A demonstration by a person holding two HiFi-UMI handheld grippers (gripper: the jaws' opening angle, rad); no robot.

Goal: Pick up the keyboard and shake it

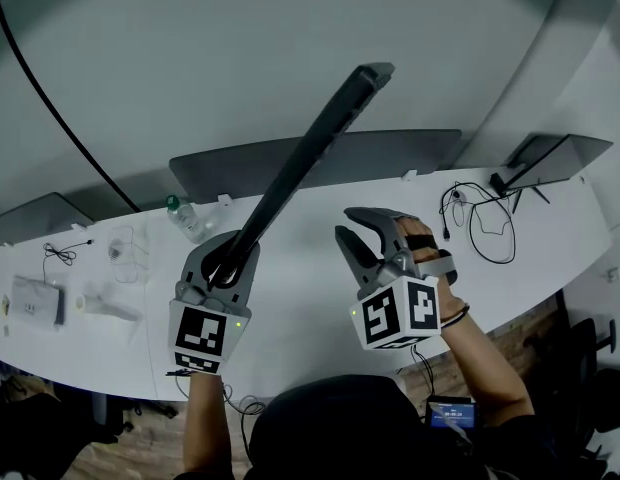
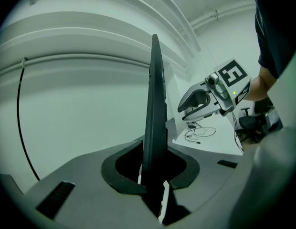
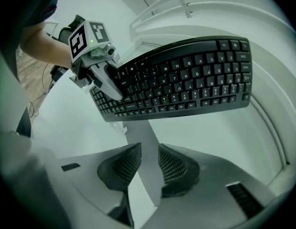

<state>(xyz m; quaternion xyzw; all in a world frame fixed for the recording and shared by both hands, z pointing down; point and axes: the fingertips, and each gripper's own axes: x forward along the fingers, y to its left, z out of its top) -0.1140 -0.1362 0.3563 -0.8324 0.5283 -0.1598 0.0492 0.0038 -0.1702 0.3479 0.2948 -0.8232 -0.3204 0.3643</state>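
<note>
The keyboard (image 1: 305, 148) stood on edge, slanting up above the white desk (image 1: 300, 308), its near end clamped between the closed jaws of the left gripper (image 1: 228, 266). Its keys faced the right gripper (image 1: 352, 226), which hung just beside it with jaws slightly parted, holding nothing.

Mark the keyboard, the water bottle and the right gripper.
keyboard (image 3: 186, 78): right gripper view, middle of the key field.
water bottle (image 1: 188, 222): head view, clear body below the green cap.
right gripper (image 3: 149, 148): right gripper view, midway between its fingertips.
</note>
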